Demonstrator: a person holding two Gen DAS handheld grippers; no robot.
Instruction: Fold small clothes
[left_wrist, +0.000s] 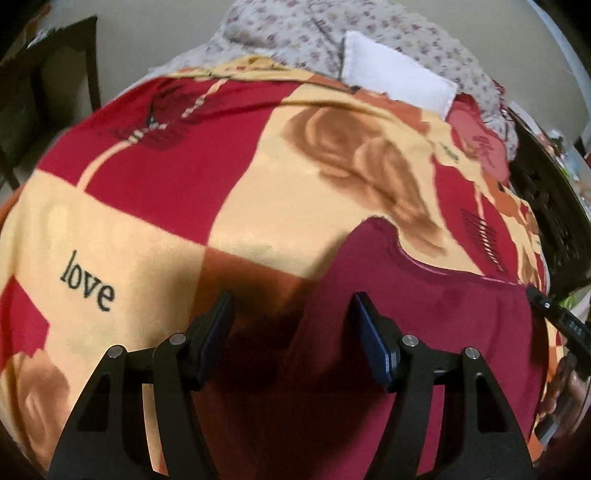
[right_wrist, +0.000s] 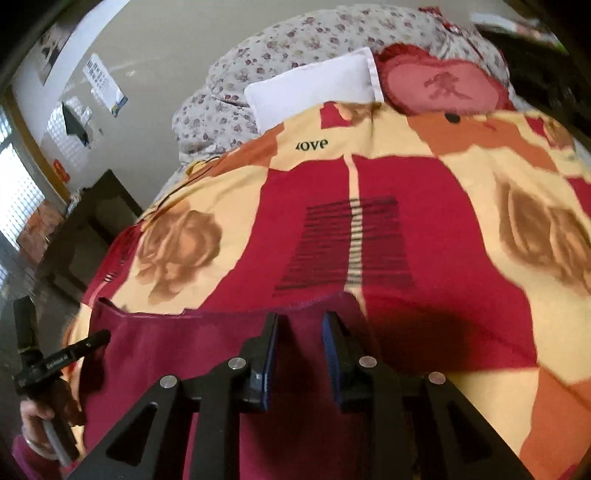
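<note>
A maroon garment (left_wrist: 406, 302) lies spread flat on the patterned bedspread (left_wrist: 147, 221), with its curved neckline edge toward the pillows. My left gripper (left_wrist: 293, 299) hovers over the garment's left edge, jaws wide apart and nothing between them. My right gripper (right_wrist: 301, 319) hangs over the garment (right_wrist: 177, 347) near its upper hem, jaws a narrow gap apart, and no cloth is pinched in that gap. The right gripper (left_wrist: 554, 321) shows at the right rim of the left wrist view. In the right wrist view the left gripper (right_wrist: 70, 354) and the hand (right_wrist: 33, 417) holding it appear at the lower left.
A white pillow (right_wrist: 314, 85), a red heart-shaped cushion (right_wrist: 439, 85) and a floral quilt (right_wrist: 295, 40) are piled at the head of the bed. Dark furniture (right_wrist: 92, 229) stands beside the bed on the left, and a dark basket-like object (left_wrist: 546, 206) on the right.
</note>
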